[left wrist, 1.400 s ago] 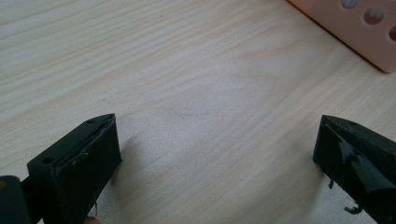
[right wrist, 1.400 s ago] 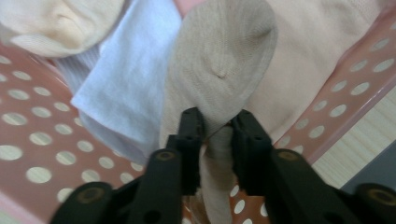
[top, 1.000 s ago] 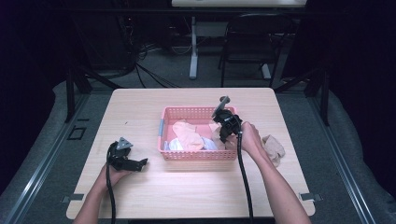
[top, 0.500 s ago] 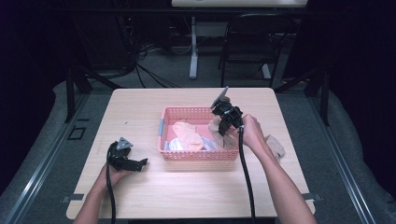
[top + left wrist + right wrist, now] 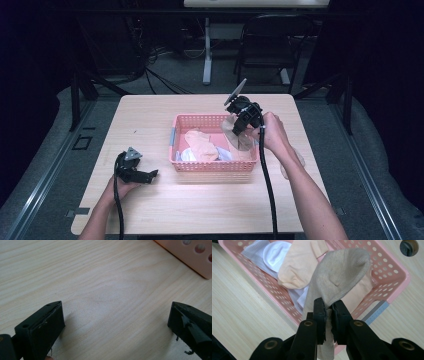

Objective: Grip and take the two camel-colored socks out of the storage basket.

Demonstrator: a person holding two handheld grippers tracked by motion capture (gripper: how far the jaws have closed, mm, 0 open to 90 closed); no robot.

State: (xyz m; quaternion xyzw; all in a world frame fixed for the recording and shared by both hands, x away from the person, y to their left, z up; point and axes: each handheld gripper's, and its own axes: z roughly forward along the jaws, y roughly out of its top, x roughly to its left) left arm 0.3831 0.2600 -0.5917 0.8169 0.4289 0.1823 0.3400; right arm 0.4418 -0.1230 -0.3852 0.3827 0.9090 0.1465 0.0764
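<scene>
My right gripper has its jaws clamped on a beige knitted sock, which hangs above the pink perforated plastic basket of pale socks. My left gripper rests on the light wooden counter, jaws wide apart, holding nothing. Beyond the counter stands a dark chair on a grey floor.

Knit cloth sock, perforated plastic basket, matt wood table

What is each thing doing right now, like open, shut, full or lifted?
Right gripper: shut on the tan sock.
Tan sock: lifted, hanging over the basket.
Pink basket: on the table, holding more socks.
Left gripper: open, nothing between its jaws.
</scene>
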